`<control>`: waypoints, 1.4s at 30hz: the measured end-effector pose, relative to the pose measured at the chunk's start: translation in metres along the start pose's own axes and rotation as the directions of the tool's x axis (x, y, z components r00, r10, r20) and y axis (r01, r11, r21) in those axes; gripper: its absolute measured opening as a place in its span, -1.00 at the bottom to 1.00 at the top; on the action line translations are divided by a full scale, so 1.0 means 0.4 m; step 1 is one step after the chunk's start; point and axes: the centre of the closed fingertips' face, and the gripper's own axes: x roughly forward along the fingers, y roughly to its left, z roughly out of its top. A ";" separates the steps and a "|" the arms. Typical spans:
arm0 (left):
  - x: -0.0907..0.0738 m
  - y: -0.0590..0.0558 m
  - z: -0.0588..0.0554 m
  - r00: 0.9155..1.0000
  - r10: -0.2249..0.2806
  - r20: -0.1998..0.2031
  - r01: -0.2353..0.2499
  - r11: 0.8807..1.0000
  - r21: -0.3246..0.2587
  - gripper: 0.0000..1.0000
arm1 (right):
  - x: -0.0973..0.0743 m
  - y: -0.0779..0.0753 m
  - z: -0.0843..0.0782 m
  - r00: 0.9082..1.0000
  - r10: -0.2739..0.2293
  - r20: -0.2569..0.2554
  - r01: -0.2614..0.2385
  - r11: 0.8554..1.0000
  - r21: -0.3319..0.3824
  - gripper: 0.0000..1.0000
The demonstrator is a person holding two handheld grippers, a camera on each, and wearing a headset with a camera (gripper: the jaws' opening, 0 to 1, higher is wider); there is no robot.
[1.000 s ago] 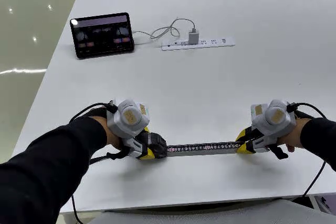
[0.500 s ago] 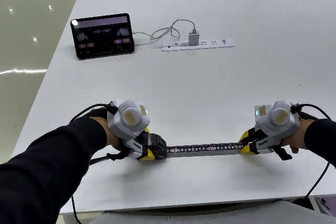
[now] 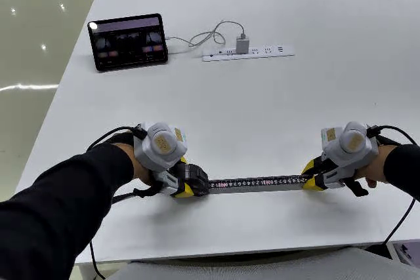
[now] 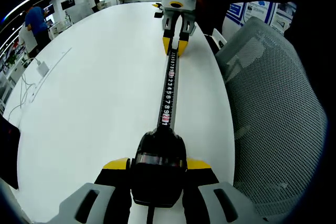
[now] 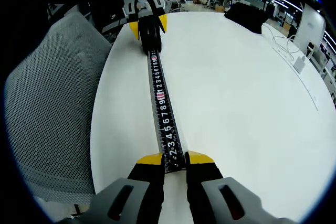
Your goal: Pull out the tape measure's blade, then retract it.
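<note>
Head view: a dark tablet [image 3: 128,42], a white power strip [image 3: 247,52], its charger [image 3: 242,45] and a looped cable [image 3: 200,37] lay at the far side of the smooth white table [image 3: 262,116], well apart from the work. Near the front edge the left gripper [image 3: 186,186] pinched the black case [image 3: 195,180]. The right gripper [image 3: 310,182] pinched the tip of the blade [image 3: 259,182], which stretched flat between them.

Left gripper view: yellow-tipped jaws clamped the rounded case. A grey mesh chair [image 4: 273,108] stood beside the table edge.

Right gripper view: the jaws were pressed on the numbered blade's end.
</note>
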 end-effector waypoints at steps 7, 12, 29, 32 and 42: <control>-0.001 -0.001 0.000 1.000 0.001 0.001 -0.001 1.000 -0.002 -0.33 | -0.008 0.007 -0.005 1.000 -0.002 -0.003 0.002 1.000 -0.002 -0.79; -0.001 -0.001 0.001 1.000 0.002 0.003 -0.002 1.000 -0.004 -0.33 | -0.015 0.010 -0.012 1.000 -0.003 -0.003 0.003 1.000 0.005 -0.79; -0.001 -0.003 0.001 1.000 0.003 0.004 -0.003 1.000 -0.006 -0.33 | -0.022 0.007 -0.026 1.000 -0.003 -0.013 0.003 1.000 0.004 -0.79; -0.001 -0.003 0.002 1.000 0.003 0.006 -0.003 1.000 -0.007 -0.33 | -0.025 0.008 -0.030 1.000 -0.008 -0.009 0.008 1.000 0.013 -0.79; -0.001 -0.006 0.003 1.000 0.008 0.009 -0.008 1.000 -0.010 -0.33 | -0.024 0.003 -0.033 1.000 -0.001 -0.025 0.001 1.000 0.006 -0.78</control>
